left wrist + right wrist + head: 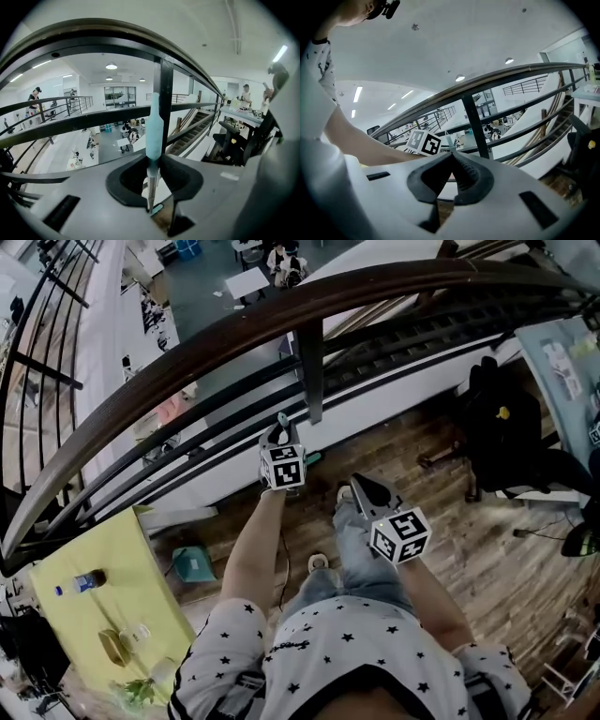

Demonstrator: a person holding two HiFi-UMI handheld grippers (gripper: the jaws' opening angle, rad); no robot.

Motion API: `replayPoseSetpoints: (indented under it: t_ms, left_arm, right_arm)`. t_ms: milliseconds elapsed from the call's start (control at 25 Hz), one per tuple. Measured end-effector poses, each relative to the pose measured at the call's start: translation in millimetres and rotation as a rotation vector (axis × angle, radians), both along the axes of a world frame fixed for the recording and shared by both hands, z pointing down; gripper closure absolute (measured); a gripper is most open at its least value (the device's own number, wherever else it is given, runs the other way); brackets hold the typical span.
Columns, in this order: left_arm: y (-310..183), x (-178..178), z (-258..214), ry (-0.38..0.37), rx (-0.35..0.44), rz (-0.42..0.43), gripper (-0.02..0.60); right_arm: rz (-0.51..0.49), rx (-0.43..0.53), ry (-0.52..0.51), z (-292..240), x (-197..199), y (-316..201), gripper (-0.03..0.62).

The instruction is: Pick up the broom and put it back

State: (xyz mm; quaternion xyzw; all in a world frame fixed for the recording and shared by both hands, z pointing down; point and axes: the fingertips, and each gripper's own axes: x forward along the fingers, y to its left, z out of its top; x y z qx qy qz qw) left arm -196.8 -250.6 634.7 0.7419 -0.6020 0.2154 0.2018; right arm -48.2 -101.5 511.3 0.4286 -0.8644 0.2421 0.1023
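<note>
While the left gripper [152, 164] clamps the broom [154, 124] by its thin handle, upright before the railing [166, 79], the right gripper [452, 157] nearby is pinched closed on nothing.

A plank floor [487, 549] of brown wood filled the head view from 3 to 6 o'clock. A yellow counter [159, 568] stood on it at 8 o'clock. On the counter, a bottle [82, 583] with a blue cap lay on its side toward 10 o'clock. A roll [114, 645] and a clear cup [136, 634] sat just beside each other nearer 6 o'clock, with a green sprig [139, 692] past them at the edge. A teal dustpan [192, 564] rested on the floor at the counter's 3 o'clock. A black chair [502, 427] stood at 2 o'clock. The person's shoe [319, 562] was planted near centre.
</note>
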Motion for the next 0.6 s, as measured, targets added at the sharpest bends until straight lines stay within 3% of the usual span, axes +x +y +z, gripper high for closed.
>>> replayPoseSetpoints:
  t_ms: [200, 600]
  left_arm:
    - [21, -9, -31, 0.051, 0.027, -0.015, 0.486]
    - [70, -12, -88, 0.073, 0.087, 0.015, 0.486]
  right_arm:
    - [0.006, 0.042, 0.012, -16, -10, 18, 0.6]
    - [0.027, 0.103, 0.017, -48, -23, 60, 0.6]
